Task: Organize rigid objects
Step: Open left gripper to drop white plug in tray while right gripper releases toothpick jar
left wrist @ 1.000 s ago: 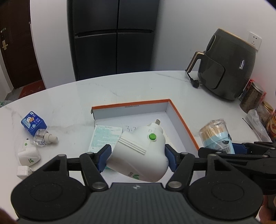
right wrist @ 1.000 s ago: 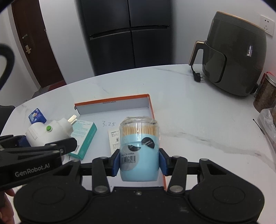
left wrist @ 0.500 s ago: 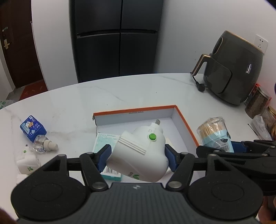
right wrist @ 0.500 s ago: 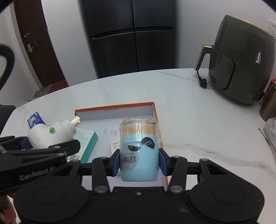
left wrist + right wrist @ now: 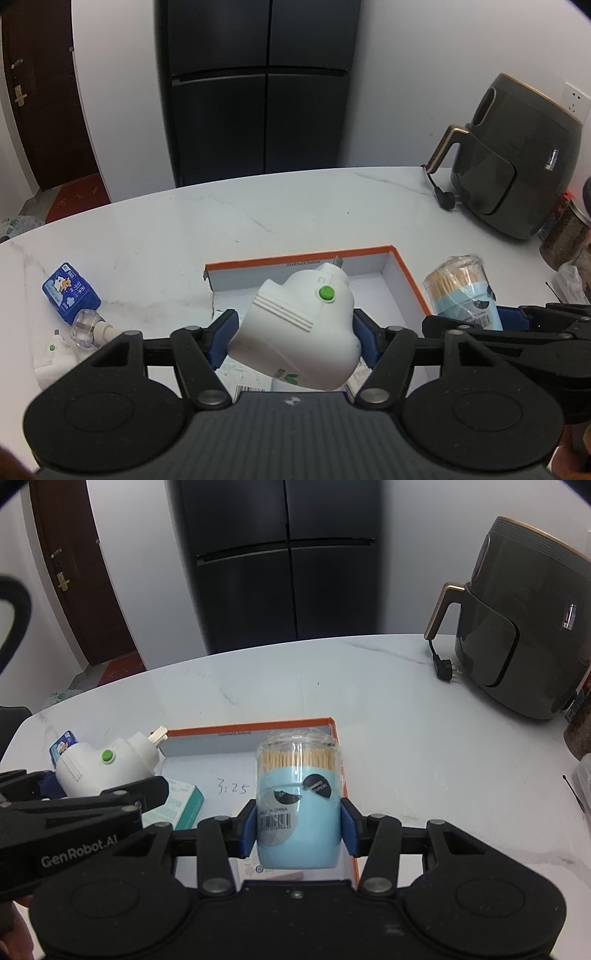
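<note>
1. Left gripper (image 5: 293, 341) – jaws clamped on white plug-in unit (image 5: 299, 332): smooth rounded plastic, ribbed band, green button; long axis tilted, metal prong end pointing away, over orange-rimmed cardboard box (image 5: 295, 258).
2. Right gripper (image 5: 297, 829) – jaws gripping toothpick jar (image 5: 298, 805): upright cyl., pale-blue base, clear shrink-wrapped top, above box's right edge.
3. Tabletop (image 5: 406, 709): glossy white marble.

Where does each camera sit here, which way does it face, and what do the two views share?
Left wrist: on the left gripper, looking down along its fingers at the white plug-in device it clamps; right gripper at the right edge.
Right wrist: on the right gripper, looking down at the clamped toothpick jar; left gripper at left.
Shared: orange-rimmed box, marble table, air fryer.
</note>
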`<state>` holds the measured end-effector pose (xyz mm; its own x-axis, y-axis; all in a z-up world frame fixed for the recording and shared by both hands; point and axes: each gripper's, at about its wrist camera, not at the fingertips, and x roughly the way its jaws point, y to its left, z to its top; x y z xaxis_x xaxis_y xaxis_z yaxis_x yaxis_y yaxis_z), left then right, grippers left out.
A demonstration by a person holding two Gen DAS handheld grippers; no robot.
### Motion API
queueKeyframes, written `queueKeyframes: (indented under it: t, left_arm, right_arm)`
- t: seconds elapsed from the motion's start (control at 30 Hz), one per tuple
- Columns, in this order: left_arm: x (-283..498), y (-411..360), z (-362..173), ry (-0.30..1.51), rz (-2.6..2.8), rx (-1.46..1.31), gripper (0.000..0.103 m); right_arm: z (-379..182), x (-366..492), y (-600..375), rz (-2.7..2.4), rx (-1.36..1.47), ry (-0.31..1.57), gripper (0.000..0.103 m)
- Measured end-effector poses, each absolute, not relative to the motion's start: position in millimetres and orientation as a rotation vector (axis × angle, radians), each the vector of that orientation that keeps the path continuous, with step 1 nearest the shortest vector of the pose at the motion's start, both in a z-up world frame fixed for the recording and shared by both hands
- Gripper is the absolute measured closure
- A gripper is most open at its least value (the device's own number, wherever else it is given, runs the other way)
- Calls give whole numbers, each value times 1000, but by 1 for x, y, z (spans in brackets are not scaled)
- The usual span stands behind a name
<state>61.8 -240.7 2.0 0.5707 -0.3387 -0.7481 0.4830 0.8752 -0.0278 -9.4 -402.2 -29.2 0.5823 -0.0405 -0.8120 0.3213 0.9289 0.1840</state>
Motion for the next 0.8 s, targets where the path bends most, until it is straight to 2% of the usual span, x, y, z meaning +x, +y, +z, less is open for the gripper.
queueKeyframes:
  t: [0.67, 0.73, 0.8]
  left_arm:
    - [85, -246, -6, 856, -457, 164, 36]
    - [86, -246, -6, 858, -462, 162, 36]
    - [87, -246, -7, 857, -463, 161, 36]
  right_arm:
    - [-42, 18, -410, -200, 339, 944, 48]
    - [-44, 21, -412, -184, 338, 937, 46]
    - [-43, 21, -415, -182, 342, 914, 38]
